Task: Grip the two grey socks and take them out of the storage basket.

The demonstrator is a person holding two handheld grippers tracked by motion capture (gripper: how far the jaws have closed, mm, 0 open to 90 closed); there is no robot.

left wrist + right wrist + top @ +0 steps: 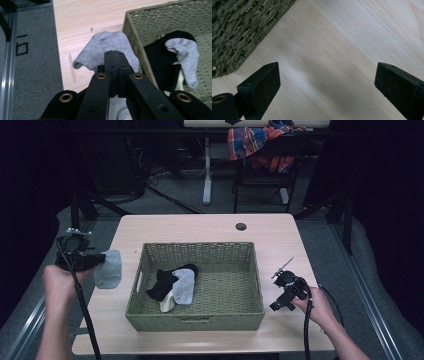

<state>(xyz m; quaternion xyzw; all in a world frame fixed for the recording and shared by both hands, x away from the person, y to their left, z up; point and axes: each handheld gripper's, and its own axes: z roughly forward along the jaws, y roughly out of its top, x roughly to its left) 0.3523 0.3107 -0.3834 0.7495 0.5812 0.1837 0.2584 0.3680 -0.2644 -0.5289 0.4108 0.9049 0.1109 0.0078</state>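
Observation:
My left gripper (pixel 99 261) is at the table's left edge, left of the woven basket (pixel 200 251). Its jaws are pressed together on a light grey sock (pixel 109 269), which hangs from them over the wood. In the left gripper view the sock (pixel 100 48) spreads out around the closed tips of the left gripper (pixel 114 53). Inside the basket lie a black sock (pixel 162 284), a second grey sock (pixel 184 285) and a cream one (pixel 168 303). My right gripper (pixel 278 304) rests low over the table right of the basket. In its own view the right gripper (pixel 327 80) is open over bare wood.
The basket (pixel 140 37) takes up the table's middle. A round cable hole (pixel 241 226) sits at the far edge. Behind the table stands a chair with a plaid cloth (pixel 255 142). Grey carpet (pixel 32 57) lies left of the table edge.

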